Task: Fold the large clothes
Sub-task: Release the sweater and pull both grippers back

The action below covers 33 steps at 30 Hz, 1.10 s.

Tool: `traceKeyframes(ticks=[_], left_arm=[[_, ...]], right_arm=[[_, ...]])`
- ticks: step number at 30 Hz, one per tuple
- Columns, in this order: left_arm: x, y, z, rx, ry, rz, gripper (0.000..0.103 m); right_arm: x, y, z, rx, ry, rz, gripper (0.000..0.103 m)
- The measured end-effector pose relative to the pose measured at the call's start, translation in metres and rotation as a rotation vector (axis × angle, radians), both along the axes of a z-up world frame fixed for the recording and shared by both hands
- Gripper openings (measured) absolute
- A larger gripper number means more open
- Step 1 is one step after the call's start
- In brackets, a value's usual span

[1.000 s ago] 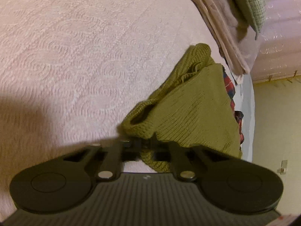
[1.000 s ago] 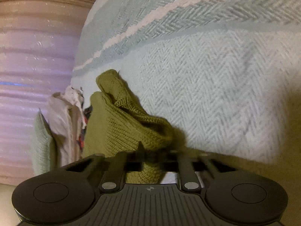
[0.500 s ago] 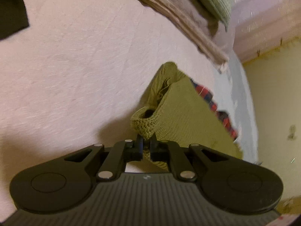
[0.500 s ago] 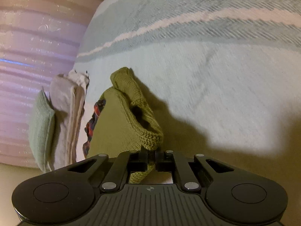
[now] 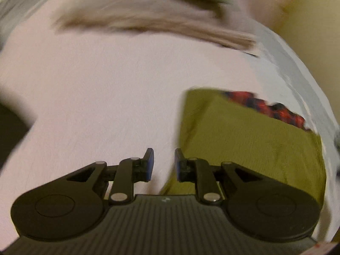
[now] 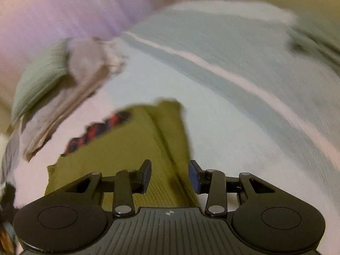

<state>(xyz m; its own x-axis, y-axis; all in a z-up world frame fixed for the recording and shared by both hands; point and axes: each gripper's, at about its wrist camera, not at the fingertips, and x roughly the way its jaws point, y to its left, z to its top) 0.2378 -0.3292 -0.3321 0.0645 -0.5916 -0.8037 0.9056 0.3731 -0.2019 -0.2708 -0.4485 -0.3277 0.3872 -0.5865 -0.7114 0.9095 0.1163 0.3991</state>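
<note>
A second ago both my grippers were pinched shut on the sweater's knit edge; now I've let go with both. The left gripper [image 5: 162, 162] has its jaws opening, a narrow gap with only bedspread showing between the pads, the fabric just off its right pad. The right gripper [image 6: 170, 175] has its jaws opening wider, and the knit lies below them without the pads pressing on it. The sweater [image 5: 244, 146] now lies as a flat olive rectangle on the bed [image 5: 106, 97], so I judge this fold laid down and released; whether it needs another fold or a smoothing I can't say through the blur. A red plaid garment [image 5: 267, 108] pokes out from its far edge, touching it. Further off is a beige stack [image 6: 85, 80] with a green cushion [image 6: 40, 76] beside it. A dark cloth [image 5: 10, 131] sits at the left edge. Nothing blocks the sweater.
</note>
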Motion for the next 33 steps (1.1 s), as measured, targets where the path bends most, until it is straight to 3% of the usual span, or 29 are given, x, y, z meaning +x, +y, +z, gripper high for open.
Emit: traceKeyframes(ticks=[3,5,7,9,11,12,14,16,18,24,33], left_arm=[[-0.031,-0.065,-0.015,-0.014,-0.034,-0.168,0.019],[-0.046,-0.095,-0.036,0.024,-0.053,-0.228,0.02],[-0.052,-0.124,-0.061,0.122,-0.106,-0.227,0.02],[-0.051,-0.134,-0.064,0.173,-0.102,-0.199,0.02],[-0.052,-0.129,-0.05,0.176,-0.109,-0.167,0.023],[-0.057,-0.125,-0.042,0.185,-0.131,-0.157,0.03],[-0.066,-0.111,-0.026,0.212,-0.164,-0.146,0.038],[-0.076,-0.097,-0.011,0.245,-0.158,-0.124,0.048],[-0.087,-0.075,-0.002,0.296,-0.134,-0.091,0.055],[-0.127,-0.013,0.006,0.415,-0.133,-0.044,0.055],[-0.159,0.027,0.037,0.391,-0.111,-0.006,0.056]], right_arm=[[0.038,-0.03,-0.013,-0.044,0.09,0.114,0.036],[0.053,-0.053,-0.035,-0.029,0.123,0.15,0.036],[0.055,-0.068,-0.055,0.007,0.206,0.118,0.036],[0.05,-0.077,-0.06,0.052,0.182,0.071,0.036],[0.044,-0.071,-0.045,0.063,0.166,0.059,0.036],[0.044,-0.064,-0.037,0.068,0.174,0.068,0.036],[0.041,-0.046,-0.021,0.089,0.164,0.086,0.043],[0.038,-0.025,-0.012,0.134,0.143,0.091,0.061],[0.034,0.002,-0.007,0.165,0.112,0.103,0.063],[0.041,0.064,-0.007,0.257,0.19,0.155,0.063],[0.035,0.106,0.017,0.258,0.189,0.189,0.064]])
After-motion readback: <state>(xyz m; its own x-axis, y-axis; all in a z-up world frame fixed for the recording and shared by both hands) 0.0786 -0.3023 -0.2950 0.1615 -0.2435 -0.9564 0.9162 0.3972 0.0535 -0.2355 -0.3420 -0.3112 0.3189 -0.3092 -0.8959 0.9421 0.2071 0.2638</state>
